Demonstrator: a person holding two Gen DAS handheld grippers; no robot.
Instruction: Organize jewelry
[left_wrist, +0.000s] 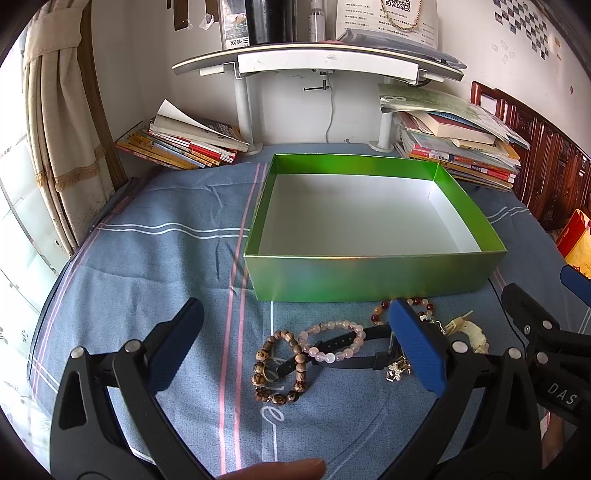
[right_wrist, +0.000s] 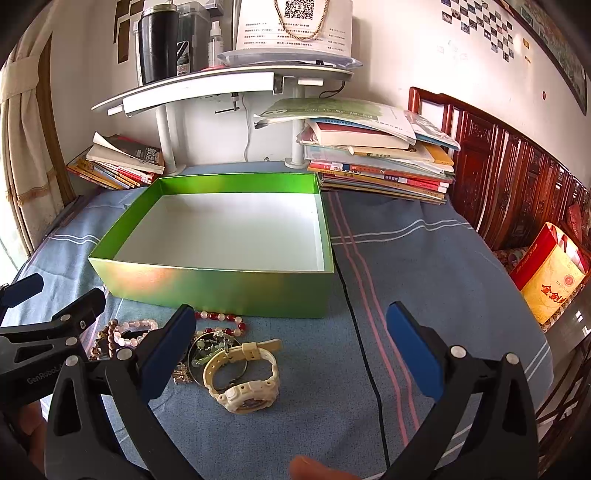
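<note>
Jewelry heap lies low centre of both views, just before the empty green box (right_wrist: 221, 288). Left tongs (left_wrist: 295, 345) and right tongs (right_wrist: 291, 350) both gape, holding nothing. Cream watch (right_wrist: 243, 373): light, springy strap; pinch the band. Bead bracelets (left_wrist: 325, 343) floppy, likely tangled.

A home bedroom or study corner. Stacks of books (right_wrist: 380, 155) flank a small white shelf (right_wrist: 221, 85), beside a curtain (left_wrist: 55, 122). A carved wooden headboard (right_wrist: 509, 177) lines the wall.
</note>
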